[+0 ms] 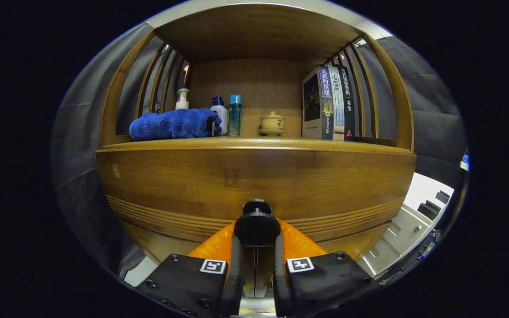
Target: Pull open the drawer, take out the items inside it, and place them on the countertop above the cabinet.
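Observation:
A wooden cabinet faces me, its drawer front (254, 181) a wide brown panel with grooves along the bottom. A dark round knob (256, 223) sticks out of the drawer front at the middle. My gripper (256, 240) is shut on this knob, one finger pressing on each side of it. The drawer's inside is hidden. Above the drawer front runs the countertop (294, 142), a wooden shelf inside a slatted frame.
On the countertop lie a blue towel (172, 124), a pump bottle (182, 99), a white bottle (220, 112), a teal bottle (235, 115), a small lidded cup (272, 123) and several upright books (329, 104). A white unit (418, 212) stands at the lower right.

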`<state>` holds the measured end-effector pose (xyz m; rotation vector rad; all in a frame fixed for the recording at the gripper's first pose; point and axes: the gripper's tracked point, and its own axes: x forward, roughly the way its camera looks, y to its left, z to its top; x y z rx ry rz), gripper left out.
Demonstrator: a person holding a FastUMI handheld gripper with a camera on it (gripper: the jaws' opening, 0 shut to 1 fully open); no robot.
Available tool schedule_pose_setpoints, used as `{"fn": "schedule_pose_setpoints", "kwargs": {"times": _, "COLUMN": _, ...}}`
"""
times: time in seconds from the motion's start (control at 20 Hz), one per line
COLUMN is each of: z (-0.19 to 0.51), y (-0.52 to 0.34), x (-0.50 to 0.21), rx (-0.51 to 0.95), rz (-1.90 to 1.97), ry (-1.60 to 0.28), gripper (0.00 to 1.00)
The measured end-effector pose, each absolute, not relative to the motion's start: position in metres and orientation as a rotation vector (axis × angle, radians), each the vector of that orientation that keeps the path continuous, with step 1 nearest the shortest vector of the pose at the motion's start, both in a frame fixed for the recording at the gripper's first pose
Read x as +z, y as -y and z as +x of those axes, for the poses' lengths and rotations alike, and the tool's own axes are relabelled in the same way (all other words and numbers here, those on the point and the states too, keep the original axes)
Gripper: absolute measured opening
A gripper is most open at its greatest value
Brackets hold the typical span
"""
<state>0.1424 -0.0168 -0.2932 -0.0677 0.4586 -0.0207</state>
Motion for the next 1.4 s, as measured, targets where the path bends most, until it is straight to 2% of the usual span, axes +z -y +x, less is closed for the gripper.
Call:
{"fn": "schedule_pose_setpoints", "kwargs": {"times": 0.05, "z": 0.154, "y": 0.02, "x": -0.312, "rx": -0.03, "rz": -0.053, "ry": -0.446, "gripper": 0.23}}
{"fn": "schedule_pose_setpoints", "kwargs": {"times": 0.1, "z": 0.126, "y": 0.019, "x": -0.316, "rx": -0.022, "rz": -0.055, "ry": -0.468, "gripper": 0.09}}
{"fn": "schedule_pose_setpoints", "kwargs": {"times": 0.25, "z": 0.112, "y": 0.024, "x": -0.307, "rx": -0.047, "rz": -0.095, "ry": -0.386, "gripper": 0.09}}
{"fn": "schedule_pose_setpoints", "kwargs": {"times": 0.4, "z": 0.127, "y": 0.017, "x": -0.267, "rx": -0.041, "rz": -0.117, "ry": -0.28, "gripper": 0.34}}
{"fn": "schedule_pose_setpoints", "kwargs": {"times": 0.7, "z": 0.129, "y": 0.026, "x": -0.255, "rx": -0.059, "rz": -0.034, "ry": -0.308, "gripper": 0.85}}
{"fn": "schedule_pose_setpoints", "kwargs": {"times": 0.8, "z": 0.137, "y": 0.028, "x": -0.253, "rx": -0.055, "rz": -0.028, "ry": -0.309, "gripper": 0.86}}
{"fn": "schedule_pose_setpoints", "kwargs": {"times": 1.0, "z": 0.153, "y": 0.022, "x": -0.248, "rx": -0.039, "rz": -0.041, "ry": -0.301, "gripper": 0.83}}
{"fn": "schedule_pose_setpoints", "kwargs": {"times": 1.35, "z": 0.154, "y": 0.008, "x": -0.254, "rx": -0.002, "rz": -0.069, "ry": -0.32, "gripper": 0.42}}
{"fn": "schedule_pose_setpoints", "kwargs": {"times": 1.4, "z": 0.154, "y": 0.01, "x": -0.253, "rx": -0.003, "rz": -0.072, "ry": -0.313, "gripper": 0.42}}
